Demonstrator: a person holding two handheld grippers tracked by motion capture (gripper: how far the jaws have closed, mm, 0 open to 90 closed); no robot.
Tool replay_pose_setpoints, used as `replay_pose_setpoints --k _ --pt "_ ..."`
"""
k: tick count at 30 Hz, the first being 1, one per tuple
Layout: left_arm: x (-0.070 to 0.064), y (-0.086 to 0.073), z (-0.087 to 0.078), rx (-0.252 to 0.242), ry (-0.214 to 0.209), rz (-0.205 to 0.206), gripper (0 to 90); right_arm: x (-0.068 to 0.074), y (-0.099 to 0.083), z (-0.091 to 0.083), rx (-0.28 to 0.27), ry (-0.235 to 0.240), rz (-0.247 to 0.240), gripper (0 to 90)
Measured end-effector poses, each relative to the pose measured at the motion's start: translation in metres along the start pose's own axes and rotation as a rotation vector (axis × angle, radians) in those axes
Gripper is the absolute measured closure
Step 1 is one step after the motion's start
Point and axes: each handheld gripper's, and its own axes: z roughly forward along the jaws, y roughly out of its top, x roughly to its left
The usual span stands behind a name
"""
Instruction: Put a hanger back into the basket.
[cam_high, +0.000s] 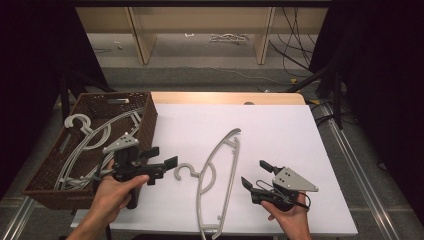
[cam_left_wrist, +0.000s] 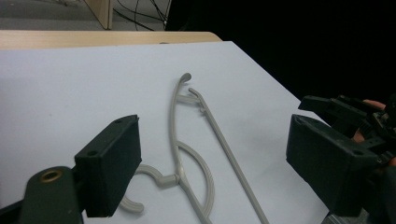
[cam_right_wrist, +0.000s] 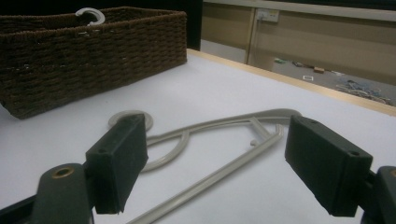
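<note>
A grey plastic hanger (cam_high: 218, 180) lies flat on the white desk (cam_high: 280, 125), right between the two grippers. It is a slim, pale thing: a curved shoulder bar on one side, a straight bar on the other, a half-ring brace inside near the neck, and an open hook curling off toward the left gripper (cam_high: 161, 164). In the left gripper view the hanger (cam_left_wrist: 194, 154) runs away from the jaws, hook nearest, far tip curled up at the end, with a small notch just below that tip.

The left gripper hangs just above the desk with its jaws wide apart, nothing between them, pointing at the hook and close beside it. The right gripper (cam_high: 254, 175) sits on the hanger's other side, near the straight bar, jaws also spread wide and empty. From the right gripper view the hanger (cam_right_wrist: 219, 135) lies across in front of the jaws, hook to the left.

Behind the left gripper stands a dark woven basket (cam_high: 147, 125) at the desk's edge, holding more grey hangers (cam_high: 92, 137) piled inside.
</note>
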Motion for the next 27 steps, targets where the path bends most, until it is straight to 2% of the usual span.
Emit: replay_pose_setpoints --k 2,3,4,5,6,7,12,14,15,16,17,18,23,24,27 --pt "-0.001 -0.005 0.006 0.008 -0.003 -0.009 17.9 -0.001 0.000 0.000 -0.016 -0.006 -0.017 22.1" --pt "-0.001 -0.007 0.009 0.007 -0.001 -0.010 18.0 0.000 0.001 -0.001 -0.001 0.002 0.002 22.1" --pt "-0.001 -0.010 0.013 0.003 -0.002 -0.014 18.1 -0.001 0.000 -0.001 -0.010 0.005 -0.001 22.1" --pt "-0.003 -0.012 0.014 0.015 0.010 -0.041 18.2 -0.002 0.000 0.000 -0.017 0.010 -0.007 22.1" --pt "-0.003 -0.015 0.017 0.009 0.015 -0.034 18.2 -0.001 0.000 -0.001 -0.010 0.011 0.011 22.1" --pt "-0.001 -0.017 0.021 -0.005 -0.003 -0.020 18.2 -0.001 0.000 -0.002 -0.010 0.003 0.007 22.1" --pt "-0.003 -0.031 0.036 -0.021 0.012 0.022 17.9 -0.001 0.001 -0.001 -0.027 0.017 0.014 22.1" --pt "-0.003 -0.036 0.039 -0.027 0.038 0.054 17.8 -0.001 0.001 -0.001 -0.025 0.019 0.017 22.1" --pt "-0.003 -0.039 0.041 -0.030 0.047 0.080 17.3 -0.001 0.002 -0.003 -0.003 0.009 0.009 22.1" --pt "-0.005 -0.042 0.042 -0.039 0.063 0.079 16.7 -0.001 0.002 -0.004 -0.001 0.009 0.008 22.1" --pt "-0.004 -0.043 0.043 -0.042 0.066 0.103 16.7 -0.002 0.002 -0.003 -0.006 0.012 0.005 22.1" --pt "-0.005 -0.047 0.044 -0.045 0.068 0.110 16.7 -0.002 0.001 -0.003 -0.019 0.009 -0.007 22.1" --pt "-0.006 -0.057 0.049 -0.020 0.073 0.112 16.8 -0.002 0.002 -0.003 -0.018 0.011 -0.005 22.0" --pt "-0.007 -0.061 0.051 -0.007 0.082 0.095 16.9 -0.002 0.002 -0.003 -0.012 0.015 0.005 22.0" --pt "-0.009 -0.067 0.056 0.026 0.068 0.104 16.9 -0.002 0.002 -0.003 -0.016 0.009 -0.005 22.1"
